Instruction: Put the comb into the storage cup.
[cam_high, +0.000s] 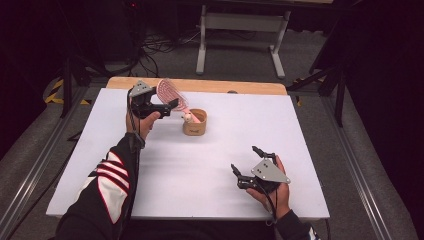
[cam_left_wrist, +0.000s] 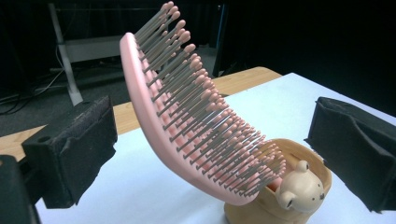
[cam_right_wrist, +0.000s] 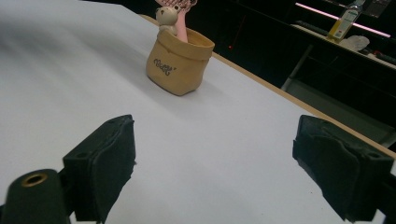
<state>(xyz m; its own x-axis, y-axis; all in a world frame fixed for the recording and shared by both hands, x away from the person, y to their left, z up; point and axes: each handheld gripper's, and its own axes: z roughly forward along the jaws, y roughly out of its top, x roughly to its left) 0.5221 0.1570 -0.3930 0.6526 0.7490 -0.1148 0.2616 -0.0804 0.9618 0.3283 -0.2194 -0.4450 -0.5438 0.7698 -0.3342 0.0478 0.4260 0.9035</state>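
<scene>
hairbrush: pink paddle brush, curved back, grey bristles with pink tips; bristle face turned toward the left gripper view's camera
hairbrush pose: handle end down inside the holder, head leaning up and out over the rim, tilted toward the table's far left in the high view
holder: small tan cup shaped like a rolled-top bag, dark script on its side, little bear head at the rim
holder place: upright on the white table, far half, left of centre
</scene>
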